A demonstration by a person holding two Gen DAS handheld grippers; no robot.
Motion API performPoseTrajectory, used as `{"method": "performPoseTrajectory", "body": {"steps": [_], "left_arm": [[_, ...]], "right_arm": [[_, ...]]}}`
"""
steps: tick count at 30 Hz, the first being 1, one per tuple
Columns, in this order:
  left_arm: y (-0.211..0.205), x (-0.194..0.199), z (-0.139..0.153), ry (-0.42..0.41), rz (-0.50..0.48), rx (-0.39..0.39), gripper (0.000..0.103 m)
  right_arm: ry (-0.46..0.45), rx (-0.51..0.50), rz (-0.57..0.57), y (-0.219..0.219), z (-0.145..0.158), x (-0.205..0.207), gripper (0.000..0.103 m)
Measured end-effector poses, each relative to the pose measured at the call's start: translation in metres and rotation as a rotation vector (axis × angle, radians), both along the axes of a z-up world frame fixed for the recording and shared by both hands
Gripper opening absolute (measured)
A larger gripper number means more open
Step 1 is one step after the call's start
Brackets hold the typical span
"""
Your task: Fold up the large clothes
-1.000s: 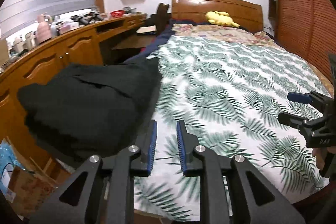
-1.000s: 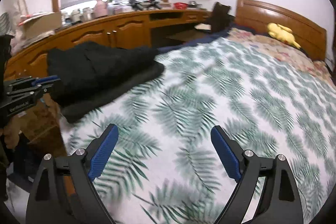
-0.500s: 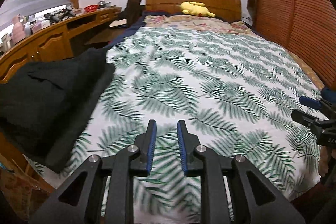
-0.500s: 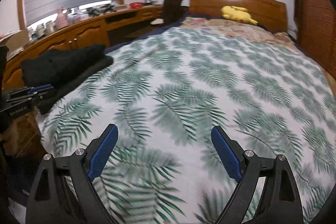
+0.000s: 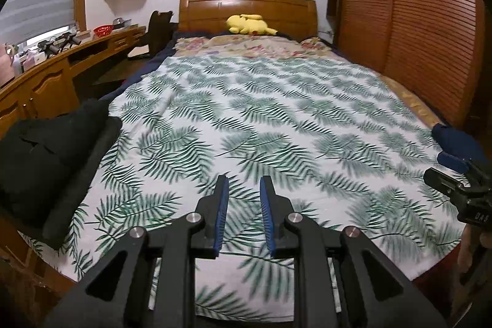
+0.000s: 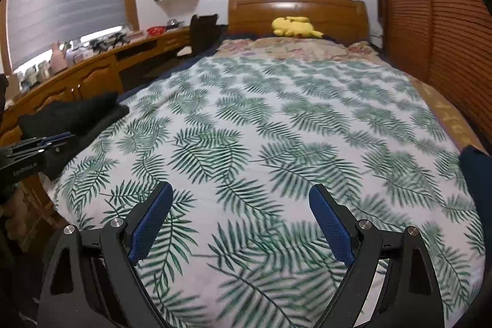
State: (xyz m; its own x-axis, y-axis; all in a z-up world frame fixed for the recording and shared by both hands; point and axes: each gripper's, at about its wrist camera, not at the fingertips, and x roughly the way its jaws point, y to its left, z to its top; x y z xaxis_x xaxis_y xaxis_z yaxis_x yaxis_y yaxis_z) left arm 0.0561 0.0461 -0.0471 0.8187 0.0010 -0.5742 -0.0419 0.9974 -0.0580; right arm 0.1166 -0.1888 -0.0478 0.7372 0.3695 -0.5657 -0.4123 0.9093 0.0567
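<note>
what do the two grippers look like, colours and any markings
Both match: matte black angular frames with triangular cut-outs, silver round bolt heads at the joints, and blue textured pads on the inner finger faces. See the left gripper and right gripper. White lettering marks each body's side, too blurred to read. No cables or sleeves show.

The right claw point(image 6: 240, 220) hovers wide apart over the leaf-print bedspread point(image 6: 276, 125), holding nothing.

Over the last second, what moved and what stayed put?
Both grippers swung from the black clothes toward the bed's middle; nothing was gripped or released. The left gripper stays nearly closed and empty, the right gripper wide open. The clothes lie unmoved on the leaf-print cover.
</note>
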Motion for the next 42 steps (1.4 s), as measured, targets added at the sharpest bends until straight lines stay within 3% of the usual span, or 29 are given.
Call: {"method": "performPoseTrajectory", "body": {"steps": [8, 24, 30, 42], "left_arm": [[-0.037, -0.020, 0.023, -0.031, -0.044, 0.005, 0.020], [-0.068, -0.064, 0.097, -0.177, -0.090, 0.006, 0.022], [-0.066, -0.075, 0.105, -0.200, -0.079, 0.002, 0.023], [-0.065, -0.079, 0.103, -0.203, -0.072, -0.005, 0.024]], "right_arm": [[-0.027, 0.033, -0.056, -0.034, 0.023, -0.026, 0.101], [-0.195, 0.065, -0.119, -0.056, 0.095, -0.080, 0.101], [-0.244, 0.074, -0.128, -0.056, 0.111, -0.093, 0.101], [-0.244, 0.077, -0.121, -0.054, 0.110, -0.097, 0.101]]}}
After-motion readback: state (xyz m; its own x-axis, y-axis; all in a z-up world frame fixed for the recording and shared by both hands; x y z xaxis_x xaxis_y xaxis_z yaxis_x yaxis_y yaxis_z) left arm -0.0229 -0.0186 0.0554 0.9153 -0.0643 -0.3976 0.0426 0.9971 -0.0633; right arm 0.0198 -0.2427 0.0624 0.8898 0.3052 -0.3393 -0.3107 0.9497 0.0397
